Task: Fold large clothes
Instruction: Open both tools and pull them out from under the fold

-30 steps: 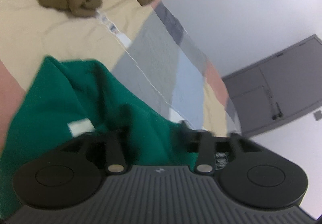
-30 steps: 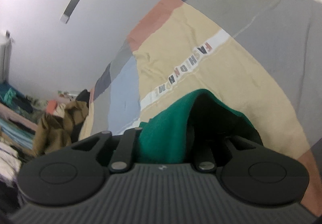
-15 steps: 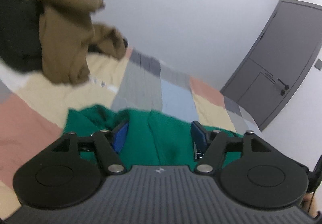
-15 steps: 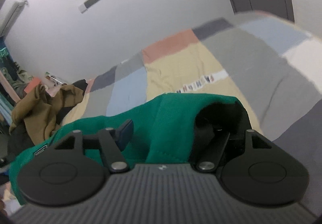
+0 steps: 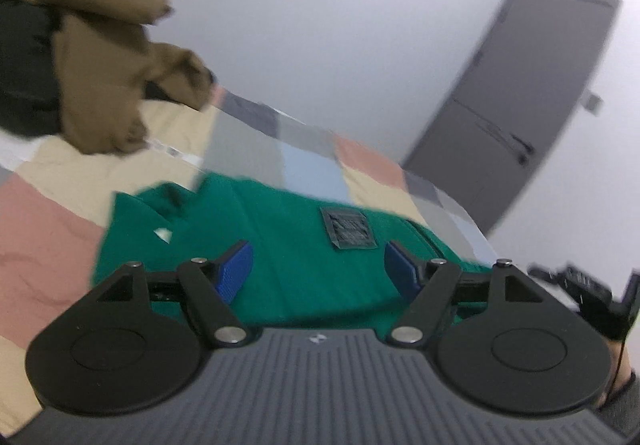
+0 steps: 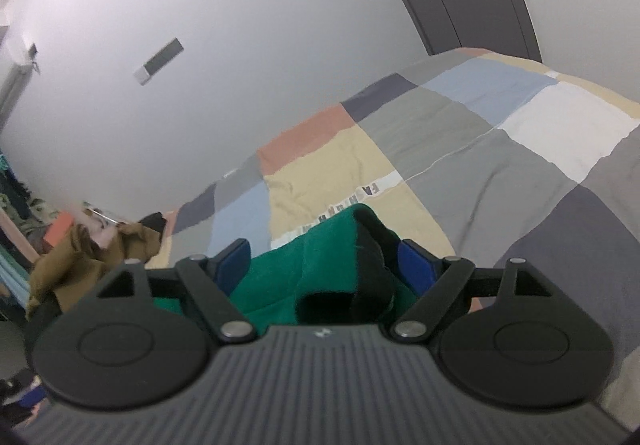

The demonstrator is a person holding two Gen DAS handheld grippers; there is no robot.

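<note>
Both tongs, left (image 5: pixel 318 271) and right (image 6: pixel 326 267), gape, released; green sweatshirt (image 5: pixel 280 245) lies folded mid-bed (image 6: pixel 460 149); brown garment (image 5: pixel 104 85) waits.

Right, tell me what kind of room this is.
Most likely a bedroom. A bed with a patchwork quilt fills the view, a closed grey door stands in the white wall, and clothes lie on the bed: a green garment and a brown garment.

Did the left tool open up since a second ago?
Yes. The left tool spread its blue pads wide apart over the green garment, and it tipped up, so the grey door shows more.
</note>
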